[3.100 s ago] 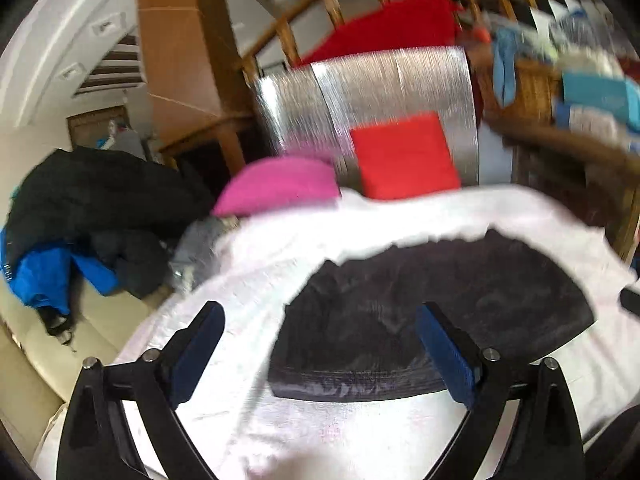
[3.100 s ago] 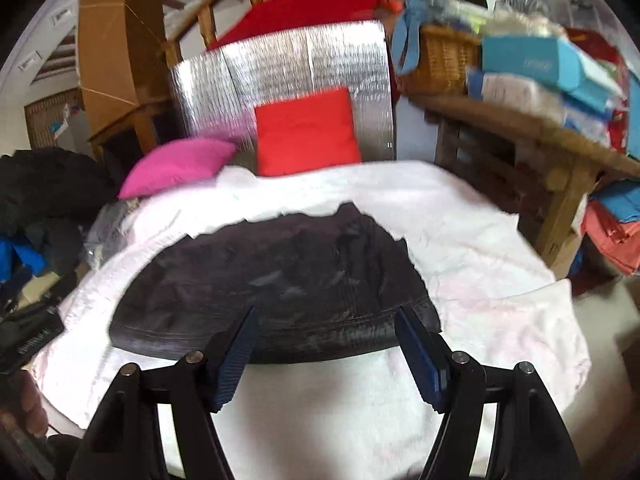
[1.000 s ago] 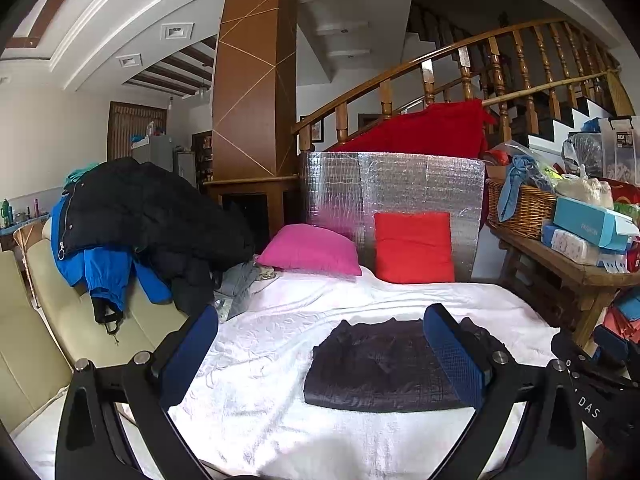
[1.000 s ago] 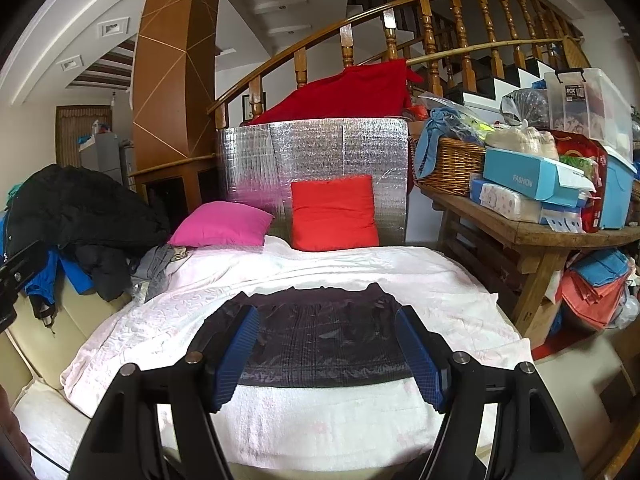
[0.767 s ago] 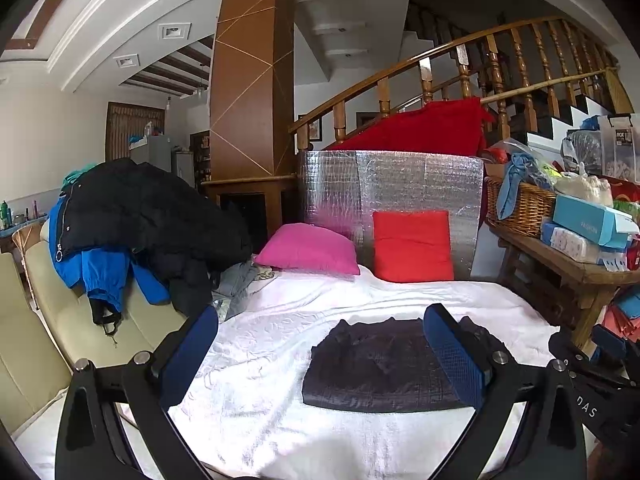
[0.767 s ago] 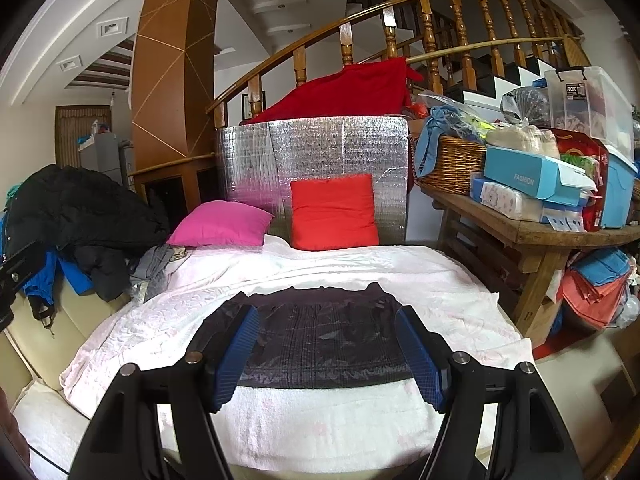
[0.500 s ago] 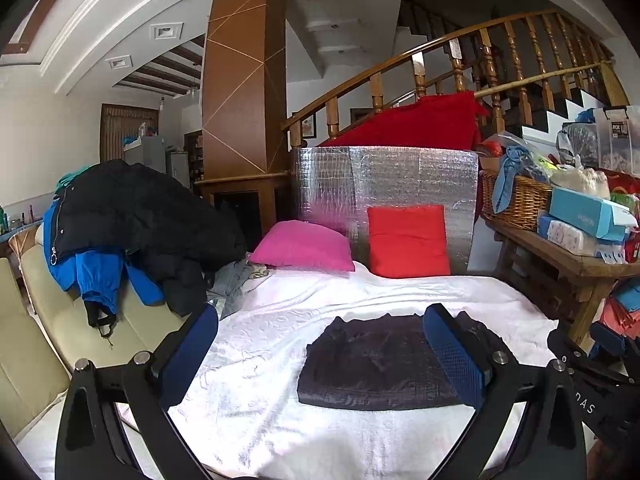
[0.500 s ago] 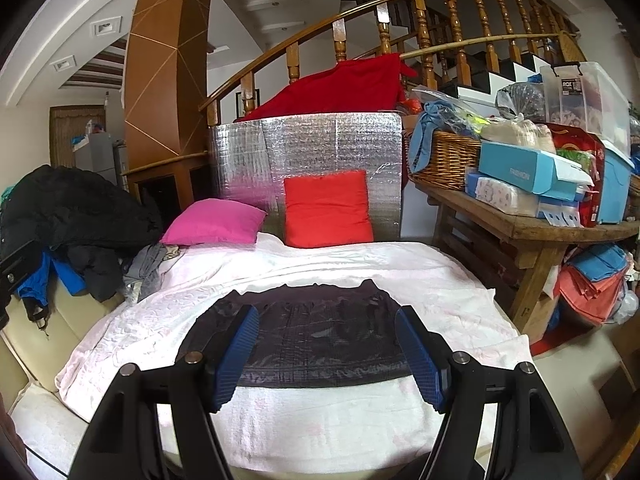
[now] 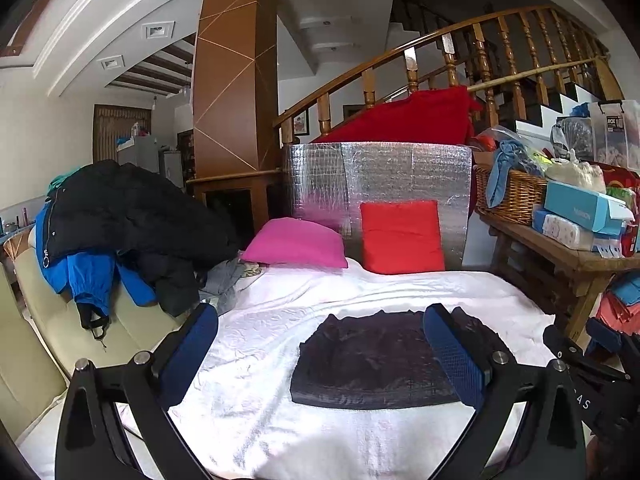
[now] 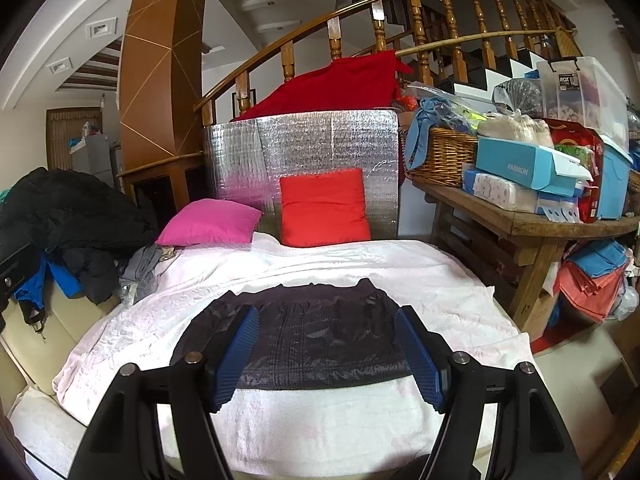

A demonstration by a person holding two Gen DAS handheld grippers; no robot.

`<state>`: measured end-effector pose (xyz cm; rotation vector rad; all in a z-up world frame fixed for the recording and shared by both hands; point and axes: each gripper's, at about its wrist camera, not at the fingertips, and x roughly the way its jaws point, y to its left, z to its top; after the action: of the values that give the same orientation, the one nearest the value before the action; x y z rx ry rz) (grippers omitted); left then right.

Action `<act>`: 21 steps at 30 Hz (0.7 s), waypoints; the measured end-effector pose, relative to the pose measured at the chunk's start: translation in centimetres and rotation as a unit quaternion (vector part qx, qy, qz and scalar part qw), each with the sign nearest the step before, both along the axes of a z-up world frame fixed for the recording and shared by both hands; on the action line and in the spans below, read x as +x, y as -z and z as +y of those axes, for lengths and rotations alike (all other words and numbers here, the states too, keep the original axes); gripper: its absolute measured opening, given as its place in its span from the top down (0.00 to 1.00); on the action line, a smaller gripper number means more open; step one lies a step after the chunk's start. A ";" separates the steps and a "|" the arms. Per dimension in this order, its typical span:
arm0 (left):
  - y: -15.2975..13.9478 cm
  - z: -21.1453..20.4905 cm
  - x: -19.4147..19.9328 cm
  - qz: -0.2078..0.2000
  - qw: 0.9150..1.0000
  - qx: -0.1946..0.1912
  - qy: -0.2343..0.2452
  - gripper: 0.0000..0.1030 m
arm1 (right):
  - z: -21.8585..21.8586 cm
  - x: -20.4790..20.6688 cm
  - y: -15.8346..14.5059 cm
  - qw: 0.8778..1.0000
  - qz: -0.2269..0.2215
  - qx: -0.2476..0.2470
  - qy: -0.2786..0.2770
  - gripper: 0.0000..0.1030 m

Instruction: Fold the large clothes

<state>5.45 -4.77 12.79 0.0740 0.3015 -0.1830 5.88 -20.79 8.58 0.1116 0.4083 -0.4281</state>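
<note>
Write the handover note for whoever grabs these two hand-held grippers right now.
Left hand-held gripper: open, empty, held above the near edge of the white cover.
Right hand-held gripper: open, empty, also clear of the cloth.
Dark garment: lies flat on the white cover as a compact folded rectangle, in front of the pink cushion and red cushion.
Done: this piece looks folded.
Left: likely the pile of dark and blue coats on the seat at the left; set the folded piece aside first.

pink cushion (image 10: 210, 222), red cushion (image 10: 324, 207), wicker basket (image 10: 448, 156), foil board (image 10: 304, 152)
</note>
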 end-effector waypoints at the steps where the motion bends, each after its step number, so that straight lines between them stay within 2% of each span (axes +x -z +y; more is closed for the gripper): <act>1: 0.0 -0.1 0.1 0.000 1.000 0.000 0.000 0.01 | 0.0 0.1 0.0 1.000 -0.001 -0.001 0.000 0.28; 12: -0.1 -0.8 1.4 0.006 1.000 0.001 0.006 0.01 | -0.4 2.1 -0.3 1.000 -0.003 -0.010 0.000 0.28; 21: 0.4 -1.5 4.2 0.012 1.000 -0.001 0.006 0.01 | -1.1 5.0 0.2 1.000 0.009 -0.010 -0.004 0.28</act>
<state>9.66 -6.31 12.44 0.0708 0.3257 -0.1964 10.86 -21.84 8.38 0.0866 0.4213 -0.4265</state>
